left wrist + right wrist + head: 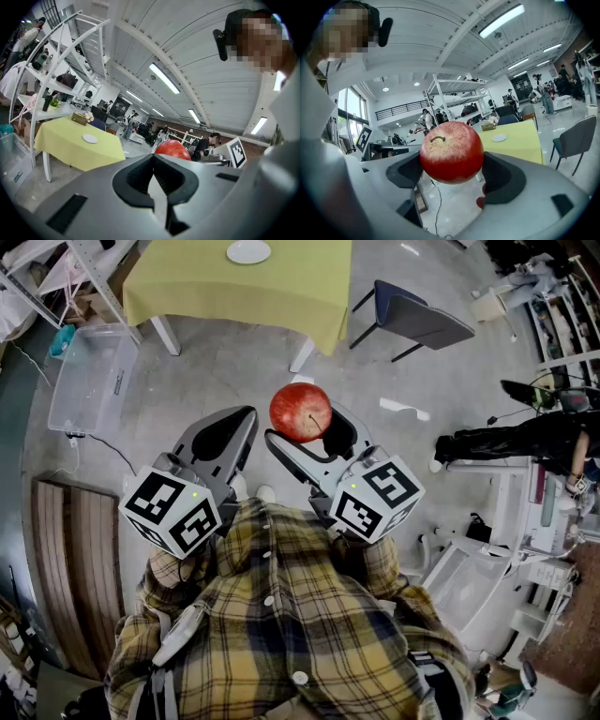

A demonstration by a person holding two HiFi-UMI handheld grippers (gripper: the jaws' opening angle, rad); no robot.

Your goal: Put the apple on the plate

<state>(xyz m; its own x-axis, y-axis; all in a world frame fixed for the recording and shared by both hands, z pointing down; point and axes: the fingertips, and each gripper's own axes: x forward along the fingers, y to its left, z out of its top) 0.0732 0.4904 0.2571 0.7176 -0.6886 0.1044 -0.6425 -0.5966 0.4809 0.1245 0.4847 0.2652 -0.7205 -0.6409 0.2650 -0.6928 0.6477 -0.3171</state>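
Nearest the wearer, the left hand-held gripper, smooth moulded grey plastic with a black-and-white marker cube at its rear, has its jaws brought together on nothing. It is judged idle, carried alongside so as to keep clear of the load. Just beside it, the right hand-held gripper, of the same build, is clamped on the round red apple. Its jaws bear on opposite flanks and stand wide because the fruit is broad. The apple therefore hangs in the air above the mottled grey concrete floor, well apart from its destination. Its skin is glossy and smooth, faintly speckled yellow about the curved brown stem. It is judged a firm, slippery body that warrants this two-sided hold. Farther off stands the surface, draped in a soft yellow-green cloth. On it lies the flat round white plate, bare. Transport is judged to be in hand, and placement is not yet done.
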